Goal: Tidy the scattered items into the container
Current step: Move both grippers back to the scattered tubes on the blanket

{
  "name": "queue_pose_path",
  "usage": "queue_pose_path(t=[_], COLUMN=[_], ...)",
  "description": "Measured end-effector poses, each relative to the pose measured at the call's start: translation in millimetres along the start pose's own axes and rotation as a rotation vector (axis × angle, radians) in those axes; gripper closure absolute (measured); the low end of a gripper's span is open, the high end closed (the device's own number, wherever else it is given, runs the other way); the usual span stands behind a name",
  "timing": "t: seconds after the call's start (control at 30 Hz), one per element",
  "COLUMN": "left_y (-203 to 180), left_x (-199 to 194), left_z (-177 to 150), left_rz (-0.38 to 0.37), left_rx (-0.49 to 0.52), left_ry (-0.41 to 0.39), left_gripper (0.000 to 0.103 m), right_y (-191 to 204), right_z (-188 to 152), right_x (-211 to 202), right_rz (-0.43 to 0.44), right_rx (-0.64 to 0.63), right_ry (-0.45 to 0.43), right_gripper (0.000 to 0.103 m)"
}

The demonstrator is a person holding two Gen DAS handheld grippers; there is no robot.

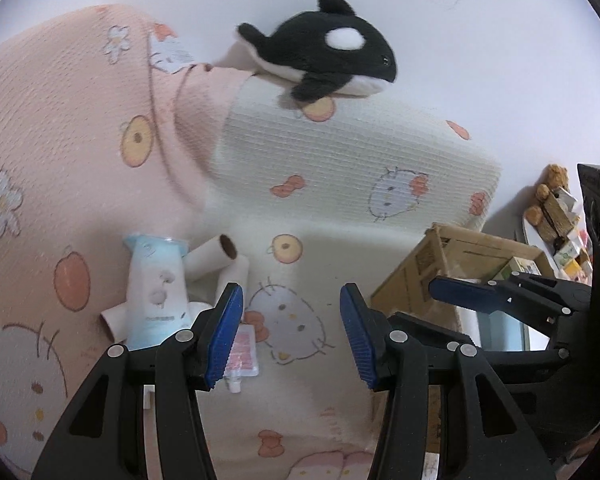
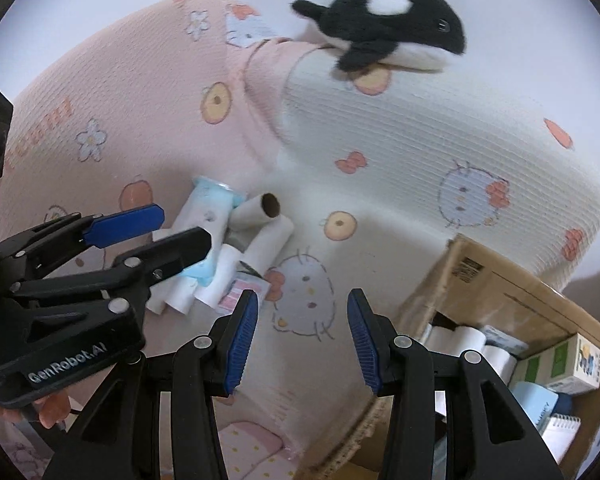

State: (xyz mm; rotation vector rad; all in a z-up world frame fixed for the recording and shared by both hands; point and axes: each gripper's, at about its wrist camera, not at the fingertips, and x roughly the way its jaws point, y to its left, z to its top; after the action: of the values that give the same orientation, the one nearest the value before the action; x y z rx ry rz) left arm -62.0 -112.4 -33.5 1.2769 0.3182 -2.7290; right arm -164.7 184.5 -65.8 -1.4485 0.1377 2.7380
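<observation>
Cardboard tubes left of empty jaws.

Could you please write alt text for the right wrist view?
An open, empty right gripper points down at a patterned bedspread, between scattered cardboard tubes on its left and a partly filled cardboard box on its right. The left gripper shows at left; a plush orca lies beyond.

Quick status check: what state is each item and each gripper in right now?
Left gripper: open, empty.
Right gripper: open, empty.
Brown cardboard box: open, partly filled.
Black and white plush orca: lying on the pillow, not yet boxed.
White cardboard tubes: scattered on the bed.
Pale blue tissue pack: lying across the tubes.
</observation>
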Motion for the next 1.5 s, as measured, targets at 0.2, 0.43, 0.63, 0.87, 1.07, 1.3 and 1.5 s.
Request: queue_pose_path(t=[0.2, 0.43, 0.63, 0.87, 1.07, 1.3, 1.5], left_y=[36, 91, 124, 152, 176, 164, 151], left_x=[-4, -7, -2, -8, -2, 16, 46], left_z=[-20, -46, -77, -96, -111, -119, -128], left_rz=[0.01, 0.112, 0.077, 0.148, 0.087, 0.051, 0.058], left_rx=[-0.12, -0.204, -0.248, -0.219, -0.31, -0.27, -0.227], left_ry=[0.021, -0.003, 0.049, 0.057, 0.059, -0.009, -0.002], left_gripper=[0.048, 0.048, 0.048, 0.048, 0.048, 0.048, 0.048], right_y=[23, 56, 79, 98, 116, 103, 90], right_z=[-2, -6, -10, -19, -36, -47, -61], right_x=[7, 31, 48, 73, 95, 126, 147], right_rz=[0.039, 0.08, 0.111, 0.133, 0.157, 0.224, 0.217], right_rx=[-0.051, -0.117, -0.148, -0.168, -0.217, -0.098, -0.058], right_ry=[-0.027, 0.029, 0.039, 0.094, 0.108, 0.105, 0.107], right_gripper=[0.06, 0.058, 0.058, 0.058, 0.058, 0.058, 0.058])
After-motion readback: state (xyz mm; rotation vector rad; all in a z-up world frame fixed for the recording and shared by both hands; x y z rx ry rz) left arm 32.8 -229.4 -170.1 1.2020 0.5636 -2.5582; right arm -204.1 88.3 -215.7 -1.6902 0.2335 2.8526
